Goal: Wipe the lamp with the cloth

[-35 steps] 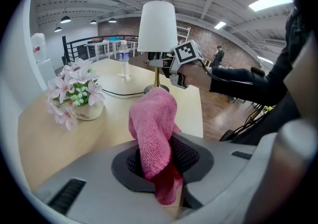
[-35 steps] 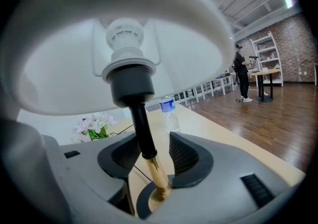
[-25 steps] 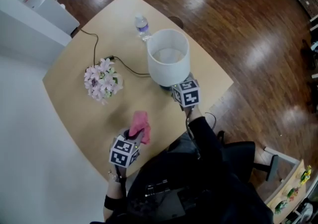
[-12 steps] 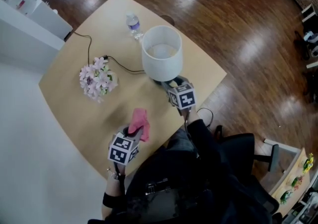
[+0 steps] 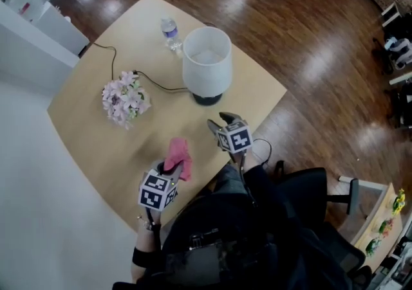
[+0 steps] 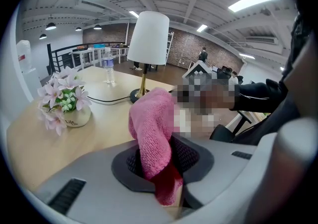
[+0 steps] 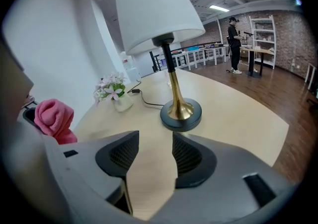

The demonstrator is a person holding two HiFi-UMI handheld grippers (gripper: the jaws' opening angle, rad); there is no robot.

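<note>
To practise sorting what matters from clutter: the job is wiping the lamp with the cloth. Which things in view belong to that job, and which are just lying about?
Job: lamp, pink cloth, left gripper holding it.
Lying about: vase of pink flowers, water bottle.

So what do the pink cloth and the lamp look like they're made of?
Cloth: soft fuzzy fabric, probably microfibre; looped nap, limp folds.
Lamp shade: matte white, likely fabric or plastic; no shine.
Lower stem: polished brass-coloured metal; bright reflections.
Base: dark, smooth, material unclear.
</note>
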